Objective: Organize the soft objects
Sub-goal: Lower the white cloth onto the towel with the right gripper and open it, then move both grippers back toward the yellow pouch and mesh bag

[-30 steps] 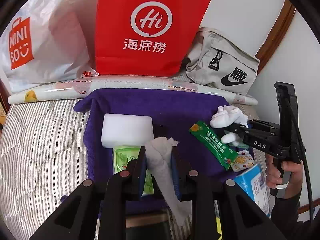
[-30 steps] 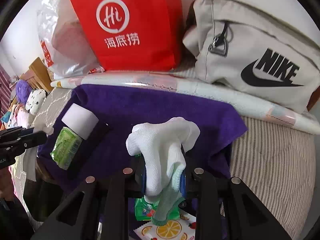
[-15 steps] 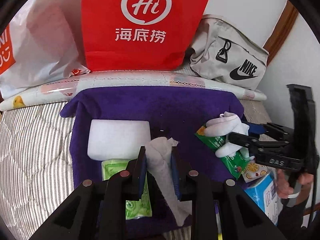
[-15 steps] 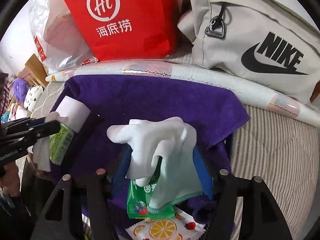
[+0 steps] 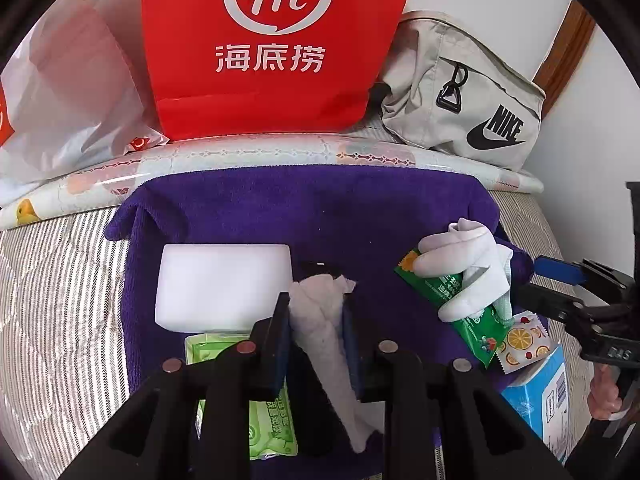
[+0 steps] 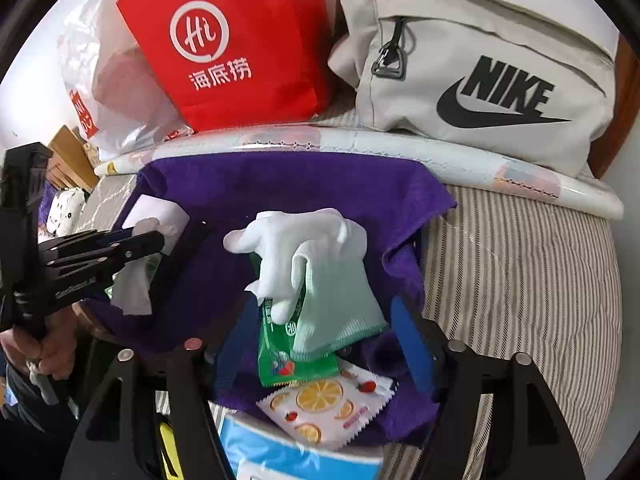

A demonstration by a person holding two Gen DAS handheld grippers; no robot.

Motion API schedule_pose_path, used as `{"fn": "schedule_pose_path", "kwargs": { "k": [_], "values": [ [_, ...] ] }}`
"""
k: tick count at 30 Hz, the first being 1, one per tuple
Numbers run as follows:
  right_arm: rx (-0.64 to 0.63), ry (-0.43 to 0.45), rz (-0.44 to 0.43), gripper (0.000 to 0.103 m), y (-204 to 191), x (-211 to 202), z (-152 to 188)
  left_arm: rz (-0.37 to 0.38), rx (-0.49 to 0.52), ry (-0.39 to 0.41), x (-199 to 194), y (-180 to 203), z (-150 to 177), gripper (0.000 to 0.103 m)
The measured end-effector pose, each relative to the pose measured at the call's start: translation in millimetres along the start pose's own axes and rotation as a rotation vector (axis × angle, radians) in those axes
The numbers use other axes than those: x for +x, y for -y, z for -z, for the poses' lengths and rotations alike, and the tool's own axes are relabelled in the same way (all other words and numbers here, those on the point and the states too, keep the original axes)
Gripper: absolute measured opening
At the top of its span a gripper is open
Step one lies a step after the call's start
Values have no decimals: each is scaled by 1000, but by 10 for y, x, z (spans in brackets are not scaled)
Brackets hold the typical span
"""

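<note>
A: What has the left tool [image 5: 316, 332] got?

B: A crumpled white tissue [image 5: 320, 320]. The two blue pads are closed on it, with its tail hanging down below them, over the purple towel [image 5: 304, 208] spread on the striped bed [image 5: 56, 300].

A: And the right tool [image 6: 320, 332]?

B: Its jaws have just been opening and now stand wide apart, with the white glove [image 6: 304, 256] between them but not pinched — it lies slumped on the towel, draped over a green snack packet [image 6: 280, 356].

A: What is beside the glove?

B: An orange-slice sachet [image 6: 324, 404] just below the green packet, overlapping a blue and white tissue pack [image 6: 280, 456] at the near edge.

A: The other side of the towel?

B: A white sponge block [image 5: 222, 284], and touching its near edge a green wipes pack [image 5: 264, 424], partly hidden behind the left tool.

A: Behind the towel?

B: A patterned roll [image 5: 280, 152] lies across the bed — past it stand a red paper bag [image 5: 276, 48], a white plastic bag [image 5: 68, 92] to its left and a beige Nike bag [image 5: 472, 104] to its right.
</note>
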State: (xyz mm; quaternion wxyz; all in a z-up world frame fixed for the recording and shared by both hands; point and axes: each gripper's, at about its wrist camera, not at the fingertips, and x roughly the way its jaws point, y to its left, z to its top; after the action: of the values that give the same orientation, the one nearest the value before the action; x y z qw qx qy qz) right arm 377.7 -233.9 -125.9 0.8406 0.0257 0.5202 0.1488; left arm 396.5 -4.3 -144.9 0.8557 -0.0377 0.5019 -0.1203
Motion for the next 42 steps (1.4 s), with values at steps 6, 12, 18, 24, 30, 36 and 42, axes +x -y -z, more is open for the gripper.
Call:
{"fn": "schedule_pose_path", "kwargs": {
  "k": [6,12,18,24,30,36,42],
  "values": [
    [61,68,81,81,87,-188,125,-6,-4,39,-135,-7,15,55],
    [49,114,62,81,110,-395,320,-21,-4,75,-425,-33,97,55],
    [85,99,59,81,136,-543,542,18,-41,182,-925,-81,371,55],
    [105,101,37,81,4,-809,866,18,-46,158,-1318,-57,746,55],
    [82,124,-18,81,-271,-1106,1235,18,-34,124,-1519,3,1241,55],
    [49,158,-41,81,-540,-1332,1610,2,-26,119,-1579,13,1778,55],
    [-37,129,-44,81,-859,-1250,1923,-17,-63,64,-1382,-113,2216,54]
  ]
}}
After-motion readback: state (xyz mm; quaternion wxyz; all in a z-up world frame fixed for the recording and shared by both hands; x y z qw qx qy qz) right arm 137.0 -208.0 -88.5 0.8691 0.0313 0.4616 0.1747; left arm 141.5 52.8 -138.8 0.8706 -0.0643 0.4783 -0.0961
